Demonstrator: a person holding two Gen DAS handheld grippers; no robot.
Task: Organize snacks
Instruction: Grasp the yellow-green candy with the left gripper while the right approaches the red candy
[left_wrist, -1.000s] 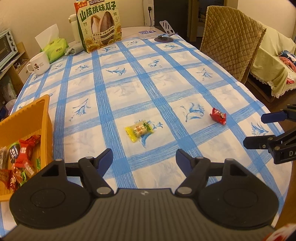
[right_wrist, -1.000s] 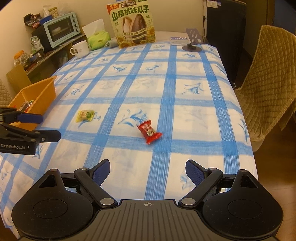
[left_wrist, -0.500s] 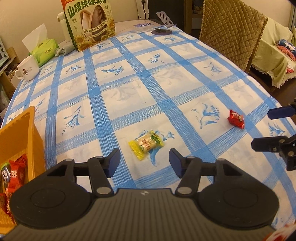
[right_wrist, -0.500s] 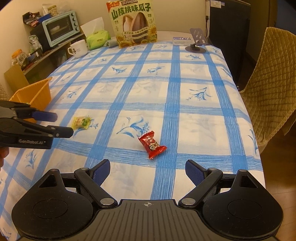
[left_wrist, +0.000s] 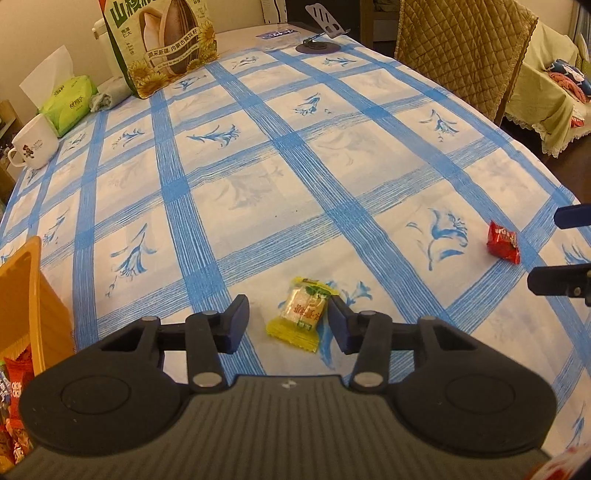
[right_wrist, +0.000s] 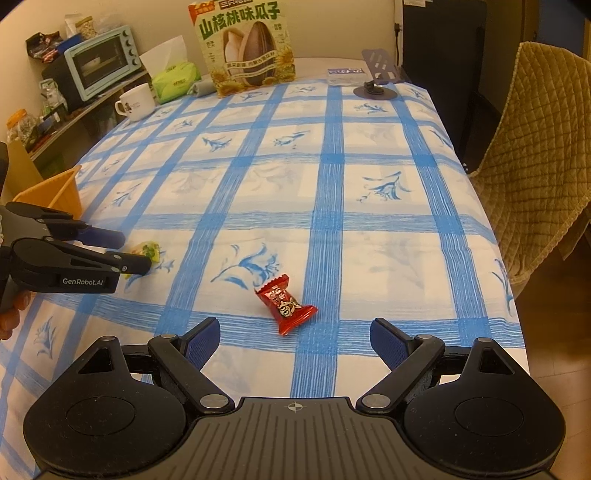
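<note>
The left gripper (left_wrist: 288, 323) points down at the surface (left_wrist: 303, 177), an oblong top under a white cloth with blue checks and blue flower prints. Its jaws are closing around a small yellow-and-green wrapped candy with a pale middle (left_wrist: 303, 314). The candy lies flat on the cloth between the two blue pads; the right-hand pad stands just beside the wrapper's edge, and whether it touches cannot be told, while the left-hand pad is clearly apart from it. In the right wrist view the same candy (right_wrist: 149, 251) peeks out past the tips of the left gripper (right_wrist: 129, 251), near the surface's left edge.

The right gripper (right_wrist: 293, 341) has its jaws spread wide with nothing between them. A small red wrapped candy with a printed label (right_wrist: 284, 302) lies on a blue stripe just ahead of them, near the front edge and untouched. From the left wrist view this red candy (left_wrist: 502, 242) sits close to the surface's right edge, beside the tips of the right gripper (left_wrist: 561, 251).

An orange plastic basket (left_wrist: 33, 295) stands at the front left corner, with red snack packets (left_wrist: 16, 384) inside it. At the far edge stand a large green sunflower-seed bag (right_wrist: 245, 48), a green tissue pack (right_wrist: 175, 81), a white mug (right_wrist: 135, 101) and a dark phone stand (right_wrist: 376, 79).
</note>
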